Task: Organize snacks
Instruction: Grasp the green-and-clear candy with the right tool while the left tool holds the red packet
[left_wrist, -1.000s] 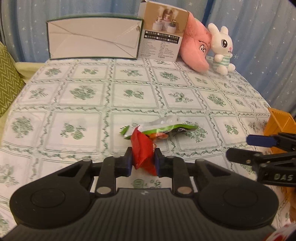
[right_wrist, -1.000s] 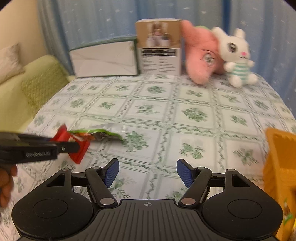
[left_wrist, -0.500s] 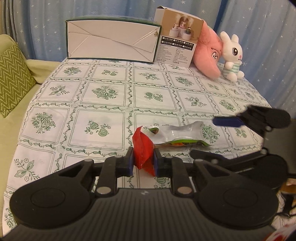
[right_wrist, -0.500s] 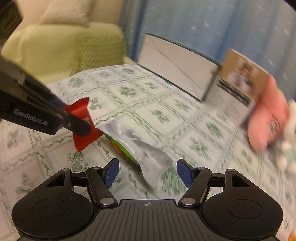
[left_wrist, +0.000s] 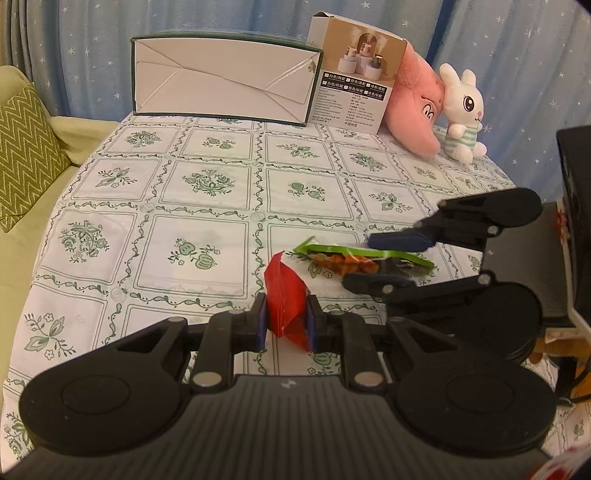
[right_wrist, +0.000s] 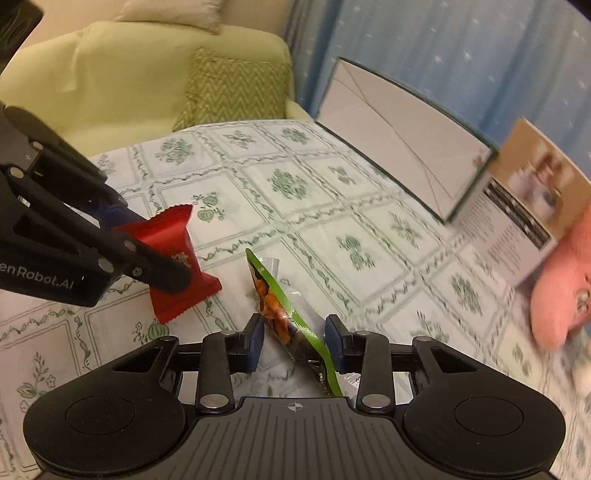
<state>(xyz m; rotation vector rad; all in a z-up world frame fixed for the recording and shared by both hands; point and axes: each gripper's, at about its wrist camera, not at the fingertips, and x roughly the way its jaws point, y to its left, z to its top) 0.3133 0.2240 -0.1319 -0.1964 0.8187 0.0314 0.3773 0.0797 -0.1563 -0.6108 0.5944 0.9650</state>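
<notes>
Here the left gripper's (left_wrist: 284, 322) jaws clamp the red packet (left_wrist: 284, 295); the right gripper's (right_wrist: 294, 340) jaws, just closing, flank the green packet (right_wrist: 284, 314), contact unclear.

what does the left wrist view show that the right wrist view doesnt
Only the left wrist view shows the white bunny toy.

Only the right wrist view shows the pale green sofa, and how the right tongs sit around the green snack packet; they have just been closing, with a gap left at one pad.

Both show the left tongs shut on the red snack packet, the floral tablecloth, the long white box, the zigzag cushion and the pink plush toy.
</notes>
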